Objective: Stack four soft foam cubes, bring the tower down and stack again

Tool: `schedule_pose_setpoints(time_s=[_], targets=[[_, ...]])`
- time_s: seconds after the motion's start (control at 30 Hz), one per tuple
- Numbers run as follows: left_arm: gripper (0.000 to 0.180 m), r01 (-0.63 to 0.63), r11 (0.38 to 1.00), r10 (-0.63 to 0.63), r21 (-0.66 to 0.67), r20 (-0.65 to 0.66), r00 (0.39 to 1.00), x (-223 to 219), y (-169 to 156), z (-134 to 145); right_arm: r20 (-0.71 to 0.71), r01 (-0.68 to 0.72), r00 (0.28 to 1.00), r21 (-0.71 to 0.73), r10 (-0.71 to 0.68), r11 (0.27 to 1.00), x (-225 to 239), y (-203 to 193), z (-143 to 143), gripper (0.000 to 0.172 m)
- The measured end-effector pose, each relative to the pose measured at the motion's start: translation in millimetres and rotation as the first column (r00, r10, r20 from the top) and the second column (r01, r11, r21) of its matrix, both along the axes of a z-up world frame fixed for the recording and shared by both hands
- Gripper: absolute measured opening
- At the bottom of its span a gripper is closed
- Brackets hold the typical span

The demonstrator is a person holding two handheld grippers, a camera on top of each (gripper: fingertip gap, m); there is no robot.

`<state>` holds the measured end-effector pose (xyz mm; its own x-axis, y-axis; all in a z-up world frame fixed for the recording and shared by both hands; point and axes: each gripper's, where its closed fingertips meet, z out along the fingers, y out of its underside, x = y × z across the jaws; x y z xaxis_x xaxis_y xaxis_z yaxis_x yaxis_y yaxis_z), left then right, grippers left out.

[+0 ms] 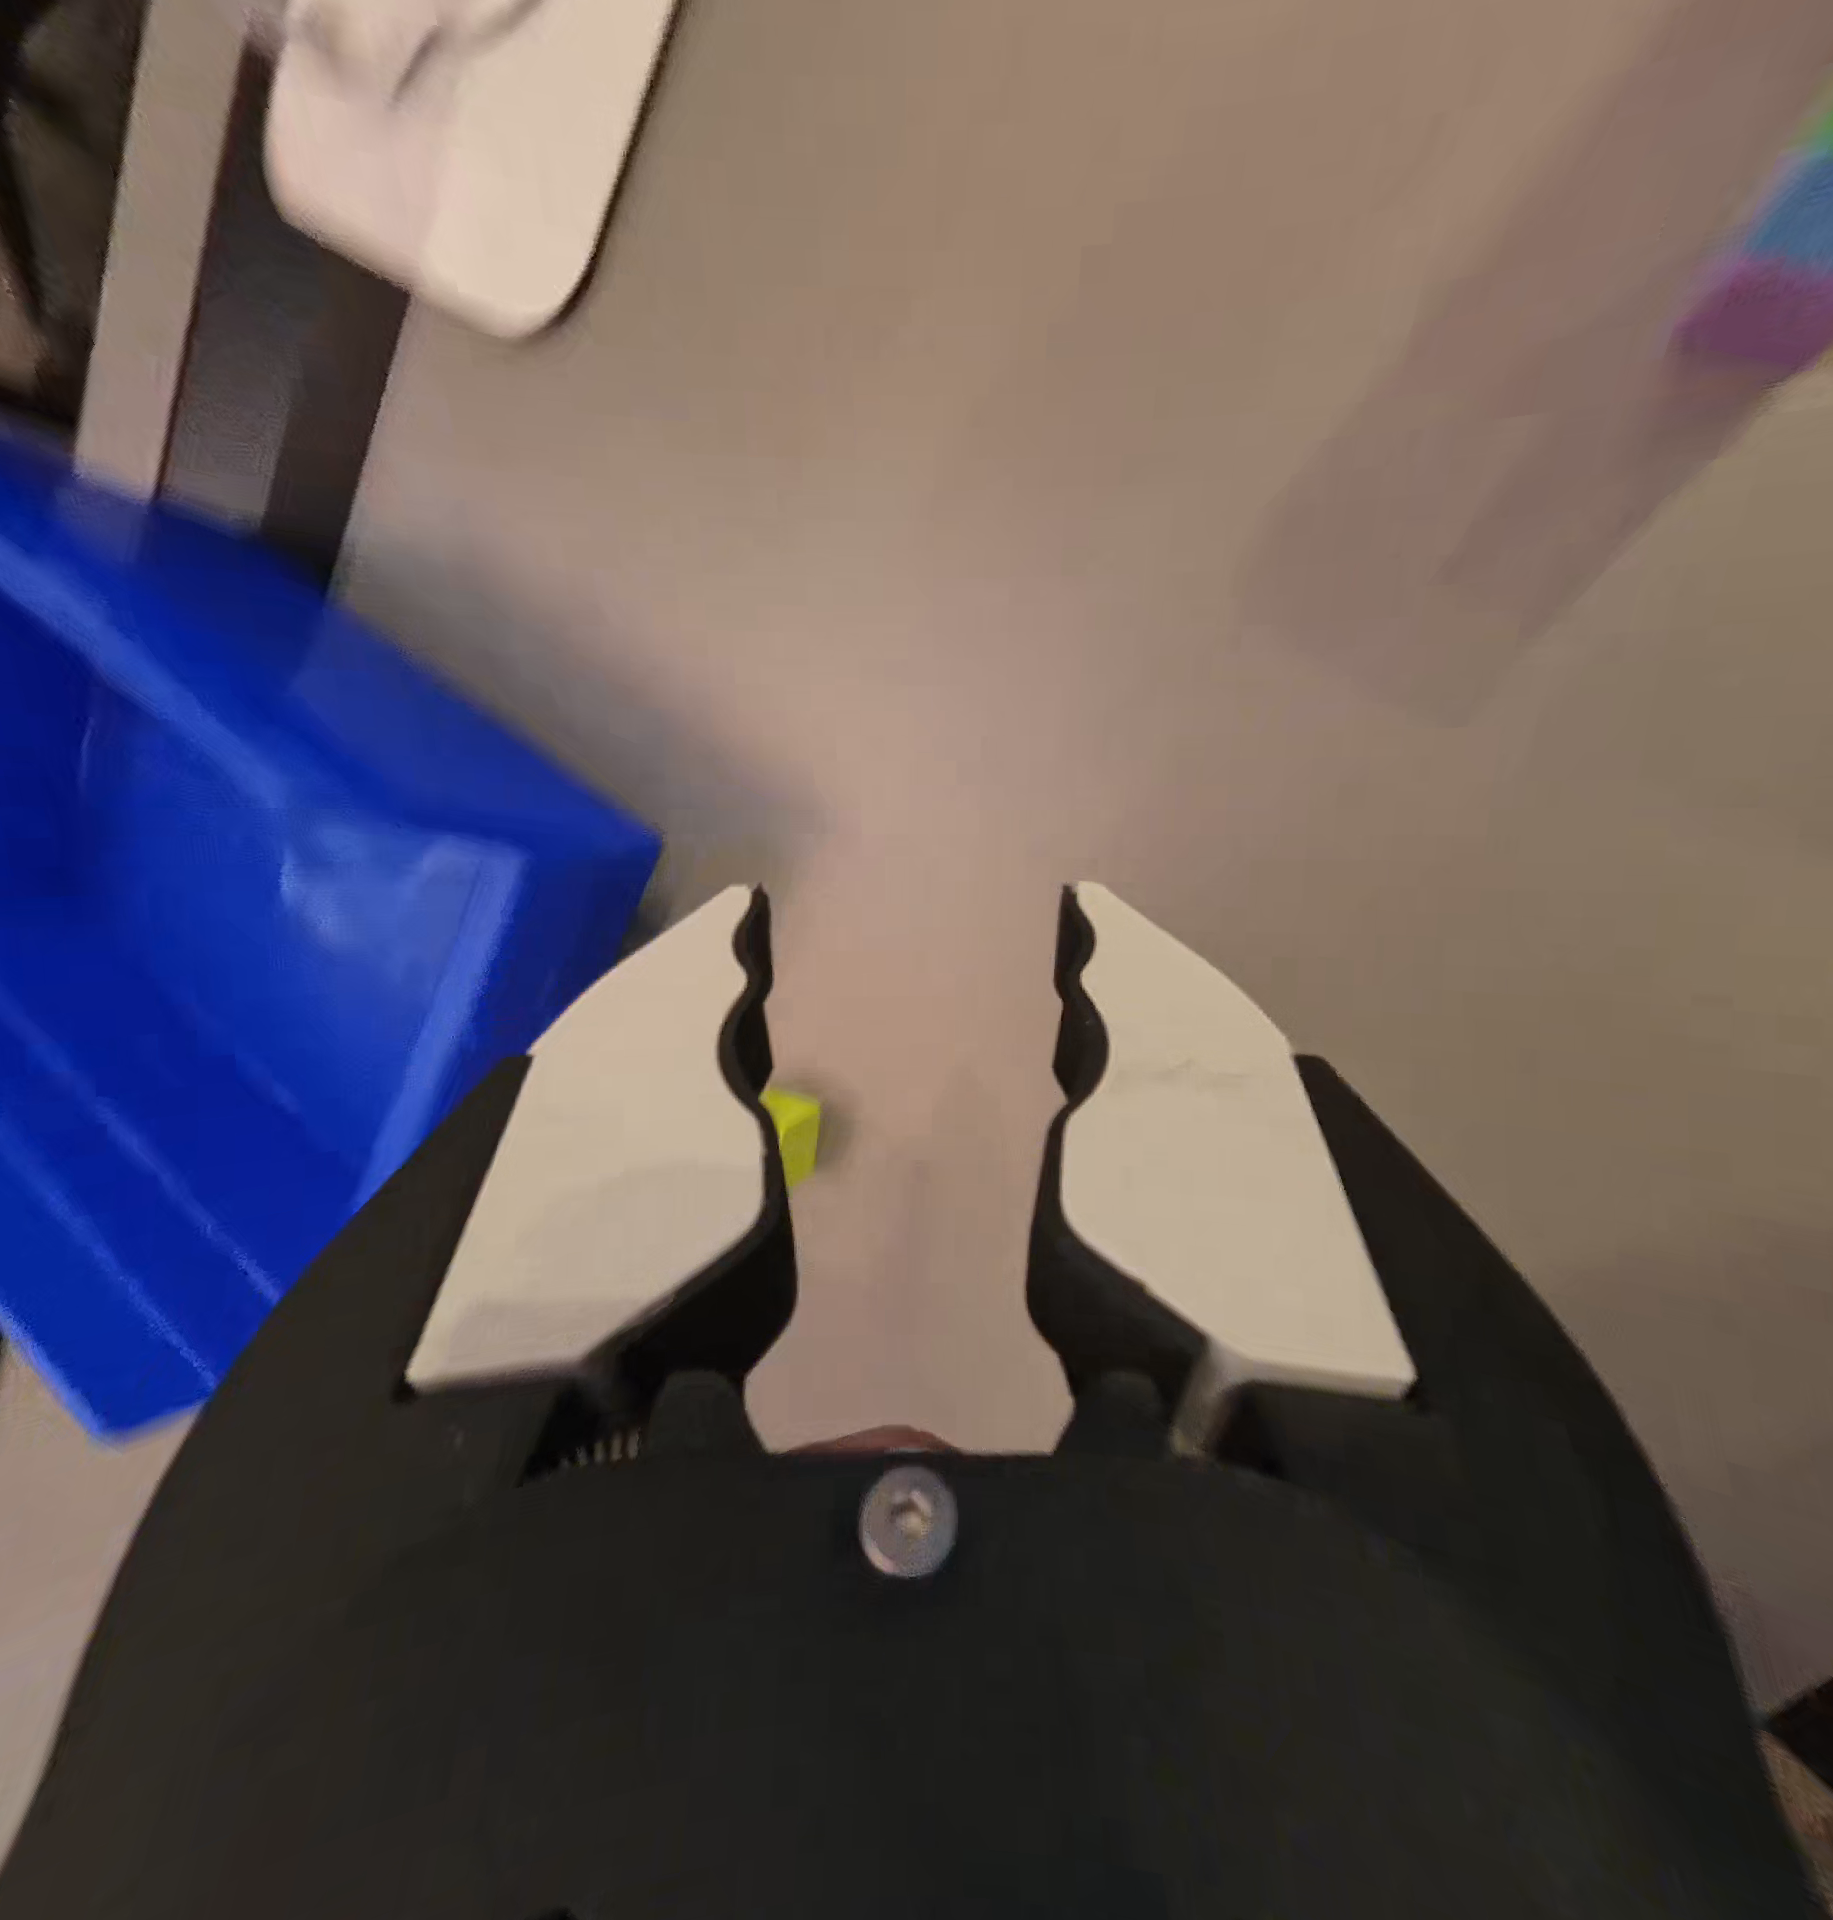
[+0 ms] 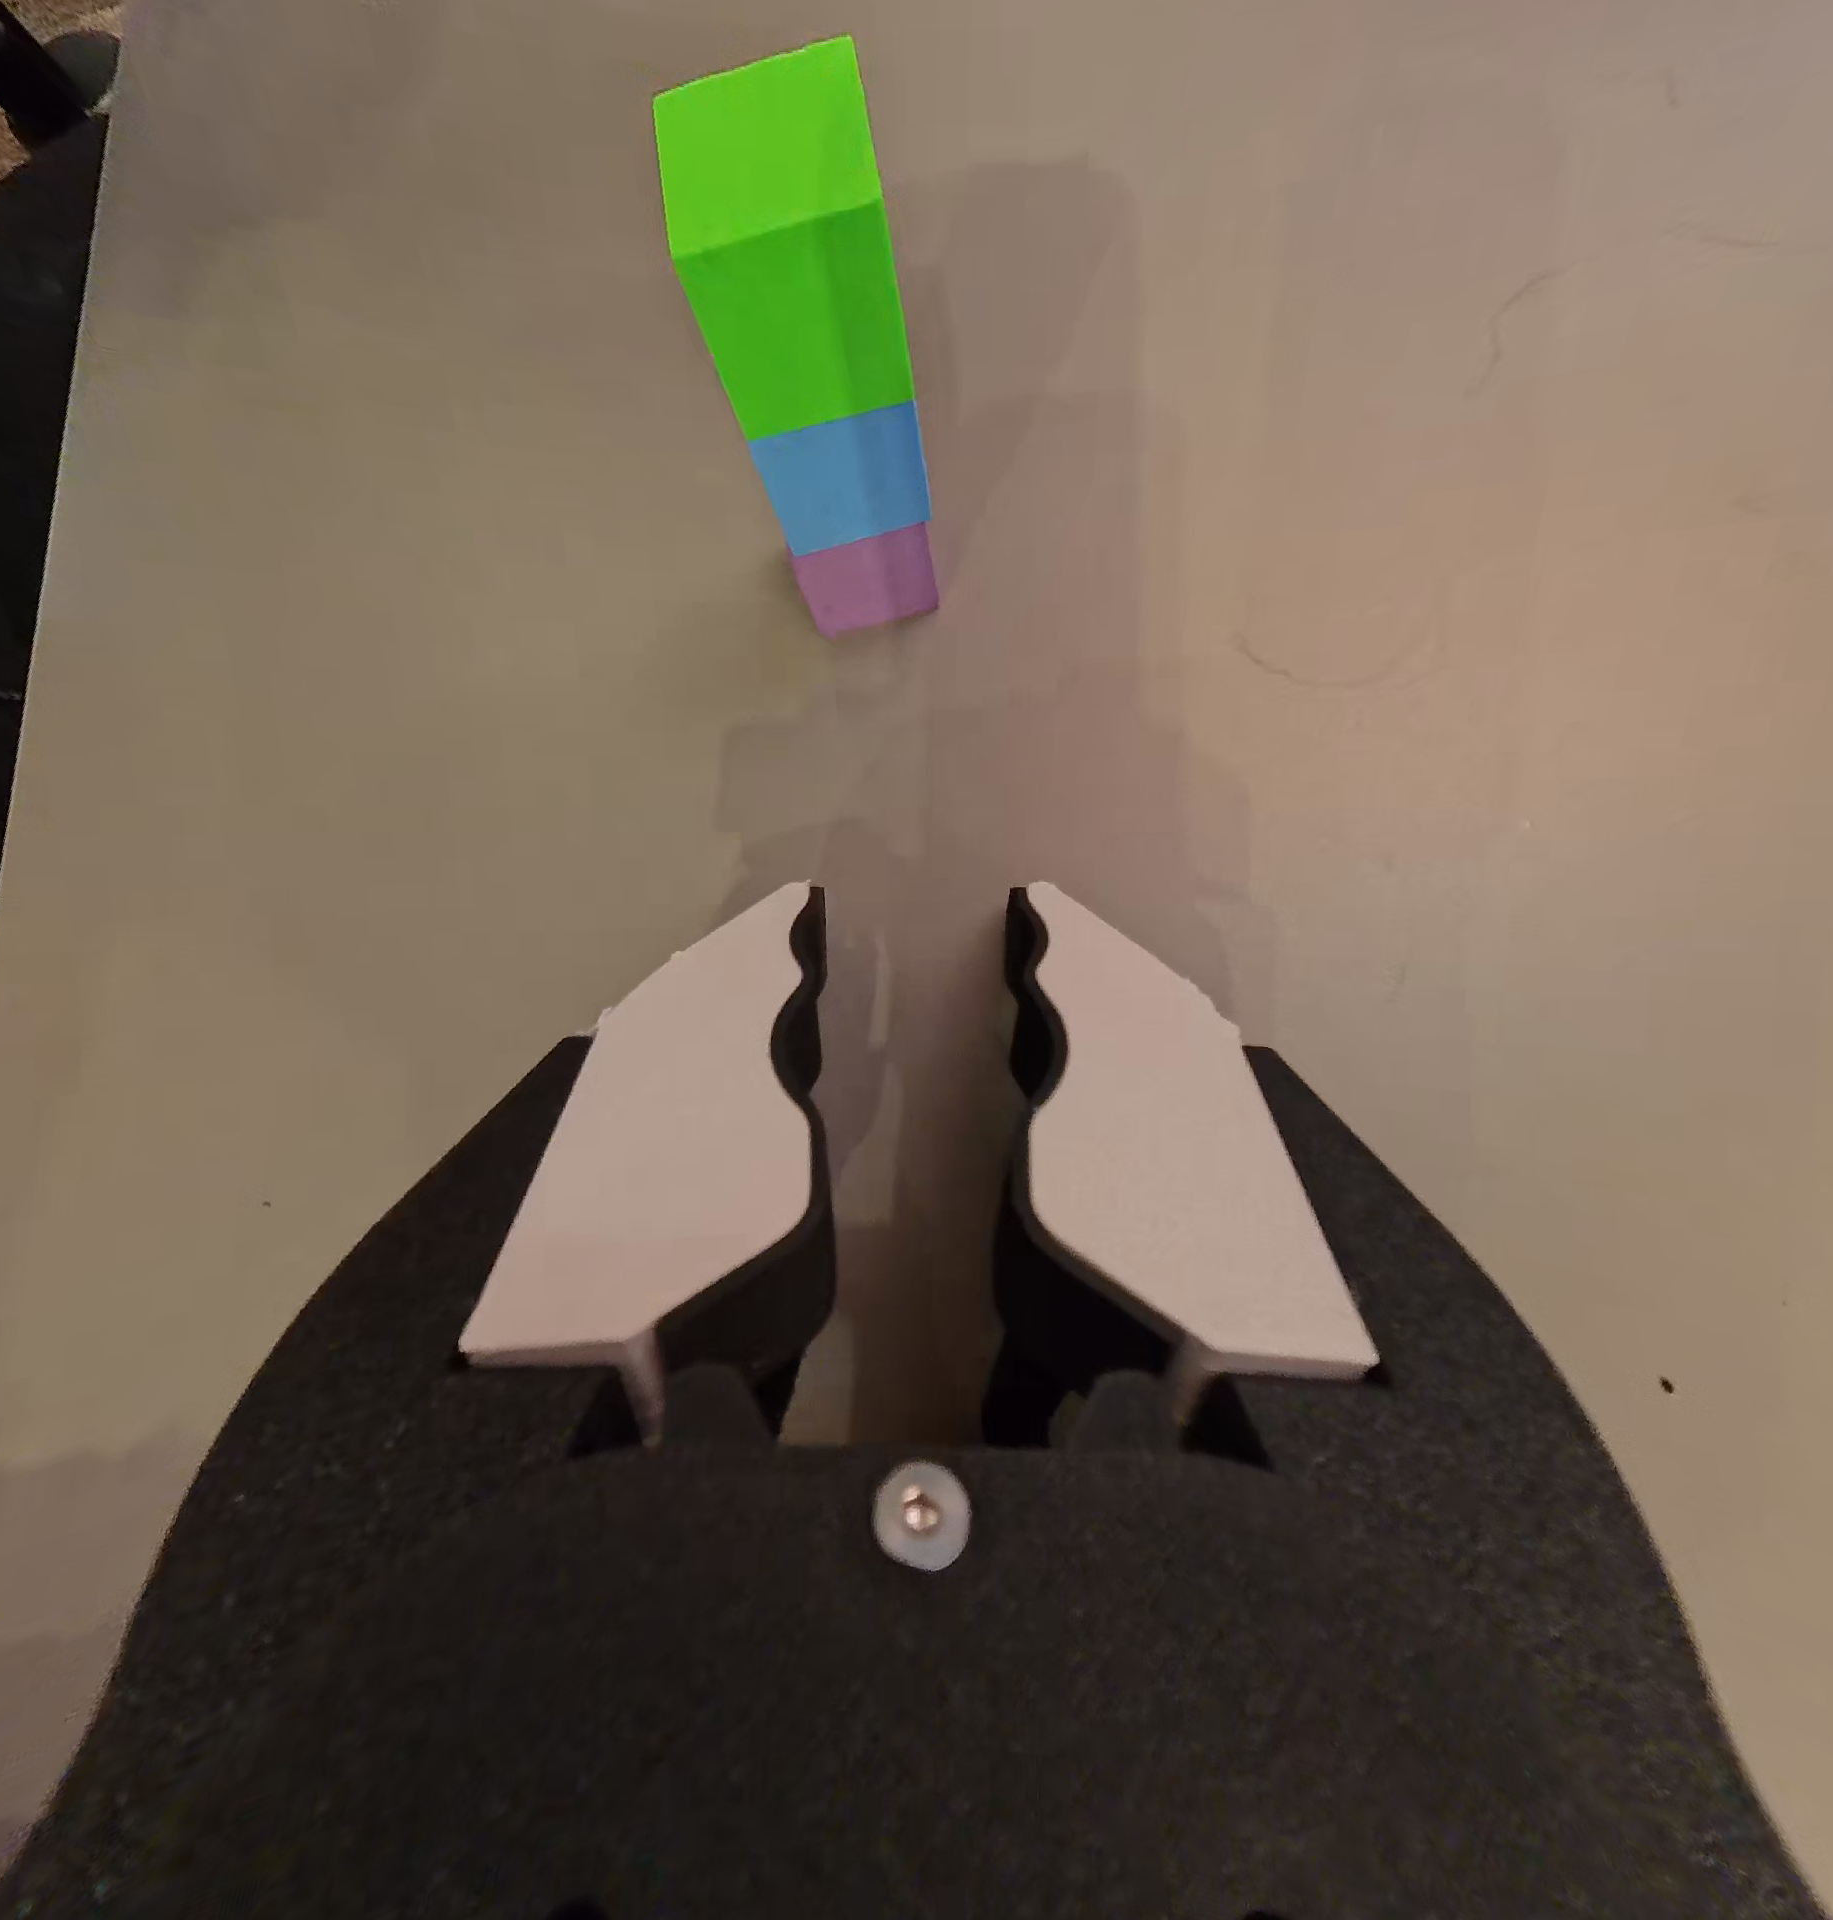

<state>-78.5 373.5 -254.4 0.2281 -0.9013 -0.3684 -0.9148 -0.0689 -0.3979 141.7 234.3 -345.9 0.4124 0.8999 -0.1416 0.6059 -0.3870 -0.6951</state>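
In the right wrist view a tower stands on the grey table (image 2: 372, 623): a purple cube (image 2: 870, 587) at the bottom, a blue cube (image 2: 844, 478) on it and a green cube (image 2: 787, 260) on top. My right gripper (image 2: 917, 899) is open and empty, short of the tower. The left wrist view is blurred. My left gripper (image 1: 912, 904) is open, with nothing between its pads. A yellow cube (image 1: 796, 1135) lies on the table below it, partly hidden by the left finger (image 1: 663, 1091). The tower (image 1: 1795, 249) also shows, blurred, at the far right edge.
A blue bin (image 1: 247, 914) stands close to the left of my left gripper. A white rounded object (image 1: 455, 156) lies at the far left of the table. The table's left edge (image 2: 50, 520) runs along the right wrist view. The white rounded object (image 1: 455, 156) lies around 30 cm away from my left fingertips.
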Motion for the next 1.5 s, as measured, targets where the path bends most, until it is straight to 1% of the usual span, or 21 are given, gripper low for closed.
schedule_pose_setpoints(time_s=[0.07,0.1,0.17,0.23,0.3,0.33,0.37,0.53,0.6,0.63,0.7,0.77,0.87,0.93,1.07,1.17,1.33,1.43,1.5], targets=[[0.051,-0.119,0.993,0.119,-0.012,0.052,0.992,-28,16,-6,-0.001,0.000,1.000,-0.001,0.000,1.000,0,0,0,0.032],[0.047,-0.151,0.988,0.151,-0.007,0.064,0.986,-40,22,-9,-0.003,0.001,1.000,-0.002,-0.001,1.000,0,0,0,0.032],[0.045,-0.174,0.985,0.174,-0.018,0.031,0.984,-61,30,-22,-0.004,0.002,1.000,-0.003,-0.002,1.000,0,0,0,0.032],[0.040,-0.126,0.992,0.126,-0.005,-0.032,0.992,-76,38,-35,-0.002,0.003,1.000,0.001,-0.003,1.000,0,0,0,0.032],[0.040,-0.099,0.994,0.095,-0.043,-0.091,0.991,-89,43,-51,-0.001,0.004,1.000,0.002,-0.004,1.000,0,0,0,0.032],[0.041,-0.080,0.995,0.074,-0.053,-0.101,0.992,-93,46,-56,-0.001,0.004,1.000,0.002,-0.004,1.000,0,0,0,0.032],[0.040,-0.046,0.997,0.039,-0.068,-0.095,0.995,-94,48,-60,-0.001,0.005,1.000,0.002,-0.005,1.000,0,0,0,0.032],[0.039,-0.007,0.993,-0.006,-0.116,-0.112,0.994,-99,61,-74,-0.010,0.007,1.000,-0.008,-0.007,1.000,0,1,1,0.032],[0.035,-0.002,0.991,-0.017,-0.136,-0.142,0.990,-102,63,-81,-0.011,0.009,1.000,-0.008,-0.009,1.000,0,1,1,0.032],[0.028,0.001,0.990,-0.023,-0.143,-0.153,0.988,-103,63,-84,-0.011,0.009,1.000,-0.009,-0.009,1.000,0,1,1,0.031],[0.027,0.004,0.988,-0.025,-0.156,-0.129,0.991,-100,63,-84,-0.010,0.010,1.000,-0.009,-0.010,1.000,0,1,1,0.031],[0.027,0.008,0.989,-0.023,-0.150,-0.099,0.995,-95,60,-78,-0.010,0.010,1.000,-0.008,-0.010,1.000,0,1,1,0.031],[0.027,0.027,0.989,-0.032,-0.144,-0.033,0.999,-72,43,-60,-0.010,0.010,1.000,-0.007,-0.010,1.000,0,1,1,0.031],[0.027,0.047,0.991,-0.050,-0.127,-0.024,0.998,-51,27,-45,-0.008,0.010,1.000,-0.004,-0.010,1.000,0,1,0,0.030],[0.027,0.145,0.984,-0.143,-0.107,0.023,0.989,8,-12,-13,-0.007,0.009,1.000,0.000,-0.009,1.000,0,1,0,0.031],[0.027,0.226,0.968,-0.223,-0.106,0.038,0.974,53,-43,5,-0.010,0.008,1.000,0.001,-0.008,1.000,0,1,0,0.031],[0.027,0.321,0.941,-0.320,-0.110,0.031,0.947,112,-81,18,-0.016,0.005,1.000,-0.001,-0.005,1.000,0,1,1,0.031],[0.027,0.364,0.924,-0.365,-0.116,0.008,0.931,135,-96,16,-0.018,0.004,1.000,-0.002,-0.004,1.000,0,1,1,0.031],[0.027,0.368,0.922,-0.372,-0.123,-0.008,0.928,144,-100,13,-0.019,0.003,1.000,-0.002,-0.003,1.000,0,1,1,0.031]])
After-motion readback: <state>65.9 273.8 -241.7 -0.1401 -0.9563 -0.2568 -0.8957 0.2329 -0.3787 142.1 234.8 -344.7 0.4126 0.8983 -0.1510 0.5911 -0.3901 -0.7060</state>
